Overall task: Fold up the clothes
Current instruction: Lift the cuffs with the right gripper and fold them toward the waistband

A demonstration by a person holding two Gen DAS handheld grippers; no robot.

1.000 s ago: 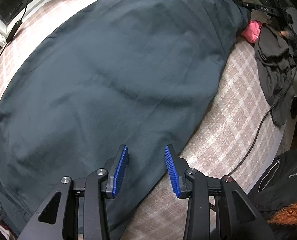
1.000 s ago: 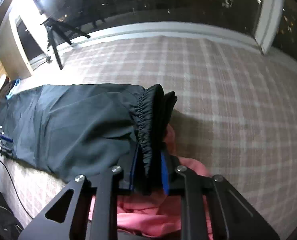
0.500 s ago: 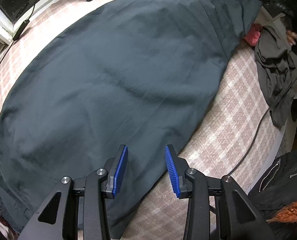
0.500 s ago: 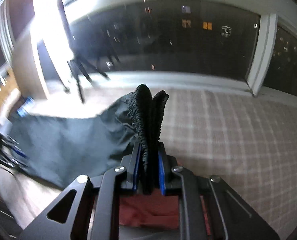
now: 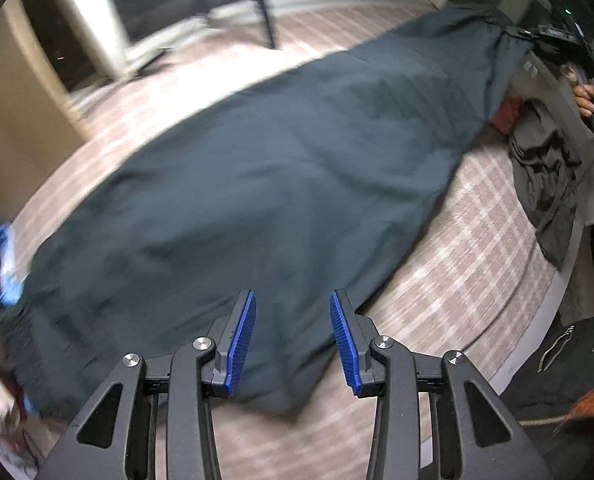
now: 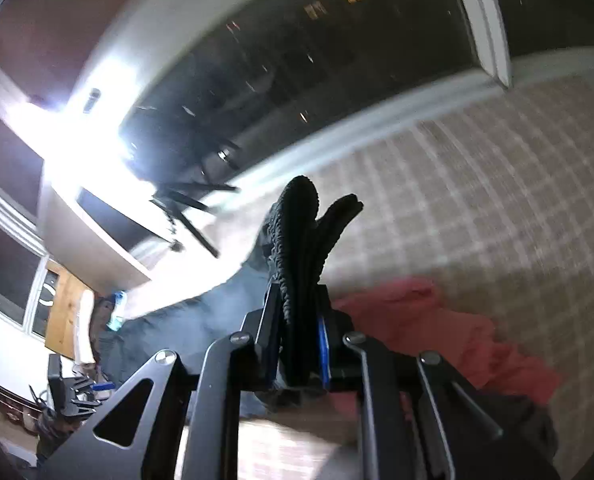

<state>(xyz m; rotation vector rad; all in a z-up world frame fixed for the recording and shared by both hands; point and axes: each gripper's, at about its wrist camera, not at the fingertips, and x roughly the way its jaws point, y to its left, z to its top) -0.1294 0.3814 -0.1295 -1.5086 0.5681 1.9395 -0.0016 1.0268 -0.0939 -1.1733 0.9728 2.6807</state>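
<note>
The right gripper pinches the trousers' gathered waistband, raised off the plaid bed, apparently to start a fold; the left gripper hangs spread and empty above the leg end near the bed's edge.

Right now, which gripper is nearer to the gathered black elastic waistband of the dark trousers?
Right. The right gripper is clamped on the gathered black elastic waistband. The left gripper hangs open above the dark trousers at their opposite end.
</note>
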